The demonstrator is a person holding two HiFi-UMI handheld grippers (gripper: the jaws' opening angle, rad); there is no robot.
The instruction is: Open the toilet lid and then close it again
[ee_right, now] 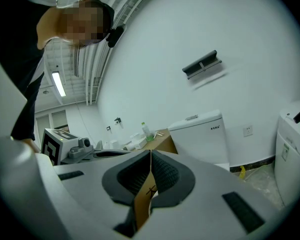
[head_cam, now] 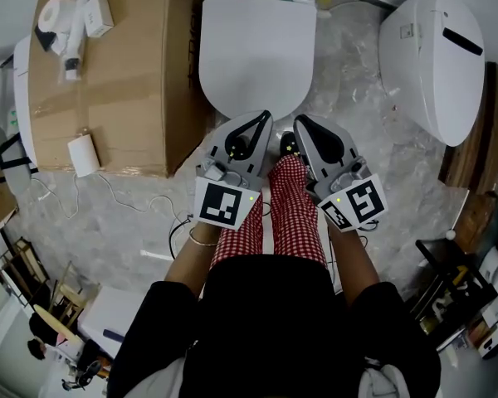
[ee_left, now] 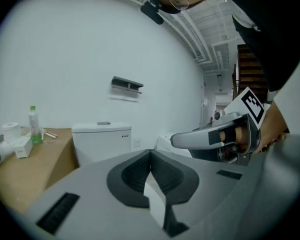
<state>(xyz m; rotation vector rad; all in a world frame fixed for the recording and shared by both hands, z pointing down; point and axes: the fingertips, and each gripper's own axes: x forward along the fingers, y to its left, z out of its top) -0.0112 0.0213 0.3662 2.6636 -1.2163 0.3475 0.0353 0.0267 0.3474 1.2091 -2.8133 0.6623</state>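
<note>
The white toilet [head_cam: 257,52] stands at the top middle of the head view with its lid down flat. Its tank shows in the left gripper view [ee_left: 102,141] and in the right gripper view [ee_right: 202,134]. My left gripper [head_cam: 267,116] and right gripper [head_cam: 297,120] are held side by side just in front of the bowl's front edge, above the person's red checked trousers [head_cam: 286,214]. Neither touches the lid. Both are shut with nothing between their jaws, tips meeting in the left gripper view [ee_left: 150,152] and the right gripper view [ee_right: 150,153].
A large cardboard box [head_cam: 108,81] stands close on the toilet's left, with paper rolls, small boxes and a green bottle [ee_left: 34,124] on top. A second white toilet [head_cam: 436,56] stands to the right. Cables [head_cam: 149,206] trail over the marbled floor.
</note>
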